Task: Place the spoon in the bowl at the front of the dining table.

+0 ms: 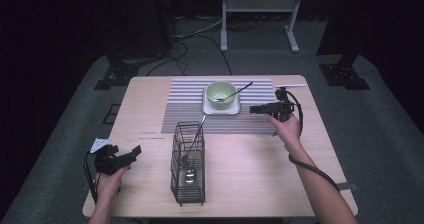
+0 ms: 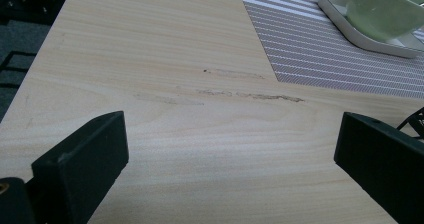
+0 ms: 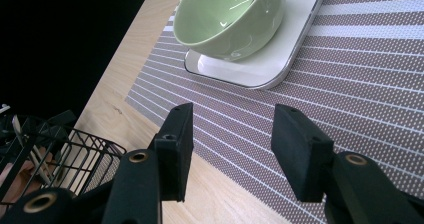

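A pale green bowl sits on a white square plate on the striped placemat. A dark utensil leans in the bowl with its handle pointing back right. A black wire basket stands at the table's middle front, holding a metal spoon and a long-handled utensil. My right gripper hovers just right of the plate, open and empty, jaws toward the bowl. My left gripper rests at the front left, open wide over bare wood, nothing between its jaws.
A white stick-like item lies at the table's back right corner. A small white piece sits by my left hand near the left edge. The wooden table has dark floor all around; stands and cables are beyond the far edge.
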A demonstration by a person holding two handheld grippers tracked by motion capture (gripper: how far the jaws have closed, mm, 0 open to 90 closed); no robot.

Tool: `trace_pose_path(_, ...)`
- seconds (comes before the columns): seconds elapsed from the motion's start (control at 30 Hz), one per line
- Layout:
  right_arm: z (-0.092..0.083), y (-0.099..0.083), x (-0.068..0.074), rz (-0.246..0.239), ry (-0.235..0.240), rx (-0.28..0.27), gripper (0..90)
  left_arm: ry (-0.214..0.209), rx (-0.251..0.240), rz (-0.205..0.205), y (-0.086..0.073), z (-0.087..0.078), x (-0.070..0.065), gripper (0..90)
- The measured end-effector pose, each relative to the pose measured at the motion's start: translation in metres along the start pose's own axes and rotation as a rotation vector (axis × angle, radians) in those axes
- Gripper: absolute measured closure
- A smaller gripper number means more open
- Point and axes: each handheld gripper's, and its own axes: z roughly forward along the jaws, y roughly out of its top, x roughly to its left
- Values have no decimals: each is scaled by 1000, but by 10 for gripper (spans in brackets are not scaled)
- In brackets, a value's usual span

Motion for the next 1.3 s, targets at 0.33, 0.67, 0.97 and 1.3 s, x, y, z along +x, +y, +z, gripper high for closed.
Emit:
trace_pose_path(0.33,-3,-8,0,-5,-2,14,481,-2,2,2,0,1,-1,0)
trace_pose_path(0.67,-7,-17,4,-20,0,20,463,-3,2,4,0,2,-2,0)
trace_pose_path(0.97,-9,-24,4,-30,4,30,459,-5,2,2,0,2,-2,0)
trace_pose_path(1.3,-12,-31,2,-23,14,29,454,-6,3,2,0,2,-2,0)
